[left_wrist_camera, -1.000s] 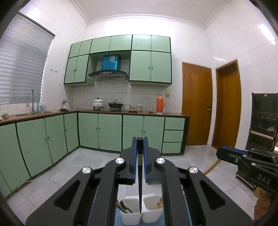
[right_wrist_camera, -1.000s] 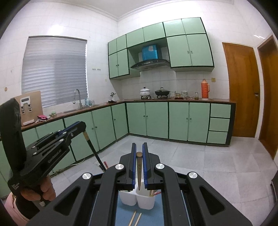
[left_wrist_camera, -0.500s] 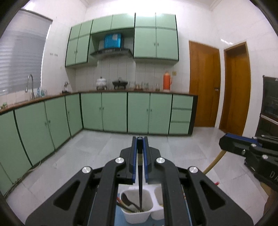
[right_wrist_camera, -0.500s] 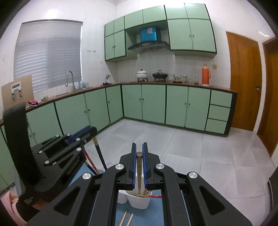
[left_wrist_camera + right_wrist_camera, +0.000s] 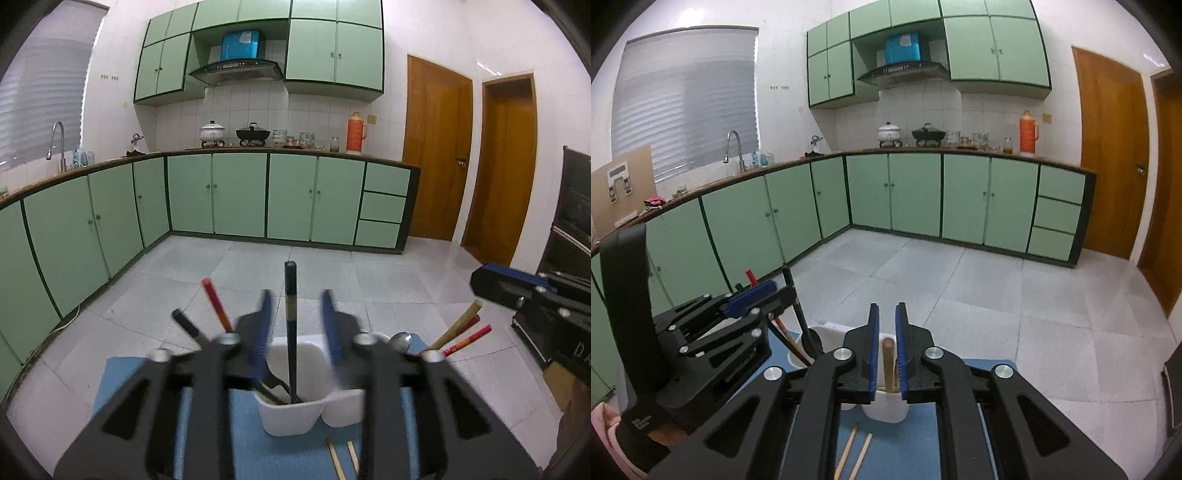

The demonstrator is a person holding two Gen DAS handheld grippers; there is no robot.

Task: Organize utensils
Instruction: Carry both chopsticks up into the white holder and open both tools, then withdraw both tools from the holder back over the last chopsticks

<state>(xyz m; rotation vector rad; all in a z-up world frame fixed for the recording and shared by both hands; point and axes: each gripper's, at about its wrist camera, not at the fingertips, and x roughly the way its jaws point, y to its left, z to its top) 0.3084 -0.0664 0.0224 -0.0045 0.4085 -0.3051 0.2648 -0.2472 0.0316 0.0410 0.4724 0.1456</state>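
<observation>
Green kitchen cabinets [image 5: 240, 195] are seen behind. The black chopstick [image 5: 290, 332] has been dropped into the white two-compartment plastic holder [image 5: 295, 410] by the left tongs [image 5: 295, 332] (now spread apart). The right tongs [image 5: 887, 354] are parted around a wooden chopstick [image 5: 887, 365]; withdrawal is judged next.

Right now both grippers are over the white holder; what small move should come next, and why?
Probably lift the left gripper straight up. Its jaws stand wide apart, and the black chopstick stands free in the holder. The right gripper also looks open around its wooden chopstick, so it could follow.
</observation>
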